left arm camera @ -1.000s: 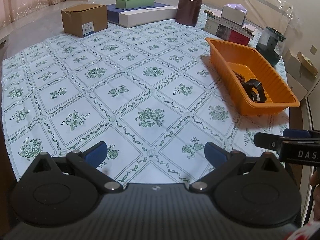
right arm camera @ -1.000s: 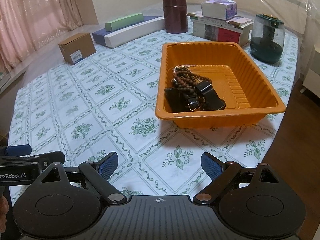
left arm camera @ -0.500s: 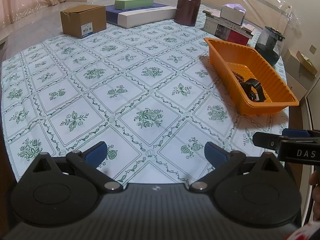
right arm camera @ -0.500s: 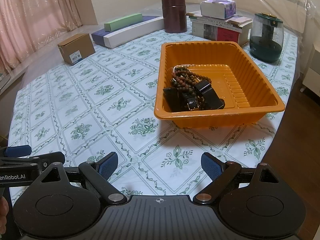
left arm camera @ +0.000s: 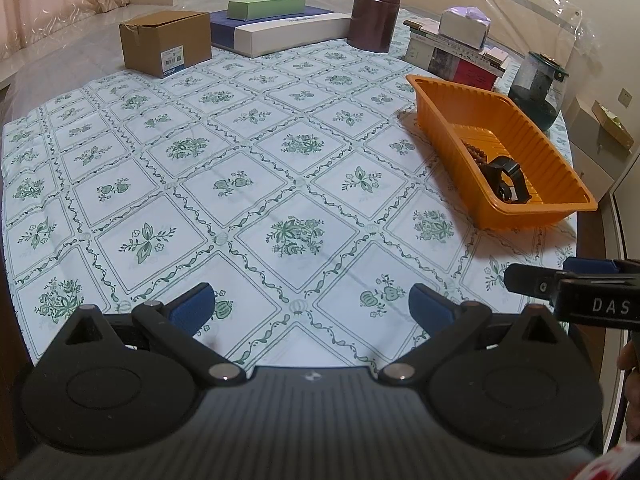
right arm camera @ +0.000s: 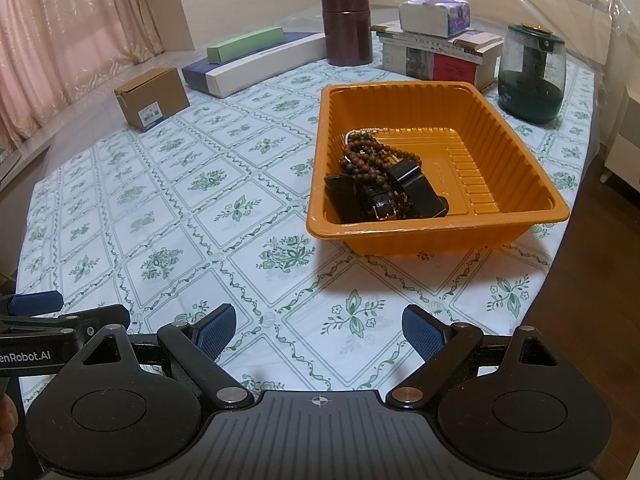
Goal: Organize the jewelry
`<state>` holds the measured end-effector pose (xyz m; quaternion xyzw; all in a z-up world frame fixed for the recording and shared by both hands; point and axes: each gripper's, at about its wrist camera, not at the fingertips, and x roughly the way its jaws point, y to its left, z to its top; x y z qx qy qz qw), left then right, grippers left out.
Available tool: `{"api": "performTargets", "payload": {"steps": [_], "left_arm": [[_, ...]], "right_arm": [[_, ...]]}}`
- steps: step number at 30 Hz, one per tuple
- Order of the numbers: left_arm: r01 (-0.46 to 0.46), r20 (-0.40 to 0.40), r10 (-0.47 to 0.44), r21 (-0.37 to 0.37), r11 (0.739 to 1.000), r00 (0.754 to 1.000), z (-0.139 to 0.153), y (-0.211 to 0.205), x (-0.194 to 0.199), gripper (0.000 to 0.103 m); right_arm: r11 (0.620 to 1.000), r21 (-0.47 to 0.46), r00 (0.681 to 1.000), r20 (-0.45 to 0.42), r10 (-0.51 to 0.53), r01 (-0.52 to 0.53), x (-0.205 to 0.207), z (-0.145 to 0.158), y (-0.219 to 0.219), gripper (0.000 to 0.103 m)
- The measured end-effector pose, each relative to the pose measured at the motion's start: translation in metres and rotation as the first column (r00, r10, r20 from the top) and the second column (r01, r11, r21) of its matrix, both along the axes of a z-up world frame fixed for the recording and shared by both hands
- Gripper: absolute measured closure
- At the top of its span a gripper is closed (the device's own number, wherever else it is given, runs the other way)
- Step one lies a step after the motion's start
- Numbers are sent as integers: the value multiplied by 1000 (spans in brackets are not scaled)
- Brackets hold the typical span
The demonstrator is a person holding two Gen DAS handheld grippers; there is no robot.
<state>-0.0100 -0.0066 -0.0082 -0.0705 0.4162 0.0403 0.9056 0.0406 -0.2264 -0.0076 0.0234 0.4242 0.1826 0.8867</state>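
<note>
Beads (right arm camera: 370, 152) and a black watch (right arm camera: 384, 196) lie heaped in the orange tray (right arm camera: 520, 148), in its near-left corner, beads partly on the watch strap. From my left view only some beads (left arm camera: 474, 152) and the watch (left arm camera: 506, 180) show over the tray (left arm camera: 448, 128) wall. Tray sits near the table's right edge, on the floral cloth (right arm camera: 240, 208).

My right gripper (right arm camera: 318, 330) hangs above the cloth by the near edge, short of the tray, fingers wide, nothing between them. My left gripper (left arm camera: 310, 304) hangs over bare cloth near the near edge, left of the tray and well apart from it, fingers wide too, empty. Each gripper shows at the edge of the other's view.

Along the far edge: brown box (right arm camera: 152, 98), white-blue box (right arm camera: 256, 66) with a green box (right arm camera: 244, 44) on top, dark canister (right arm camera: 347, 28), books (right arm camera: 436, 58) with a tissue box (right arm camera: 434, 14) on them, green jar (right arm camera: 532, 74) at the far right. Pink curtain (right arm camera: 60, 40) at left.
</note>
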Motion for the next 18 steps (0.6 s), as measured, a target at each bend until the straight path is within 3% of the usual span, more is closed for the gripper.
{"api": "performTargets", "payload": {"steps": [18], "left_arm": [[1,-1,-1,-1,1000,1000,0,-1,0,1]], "right_arm": [[1000,3,1000,-2,-4,4,0,-1,-1,13]]}}
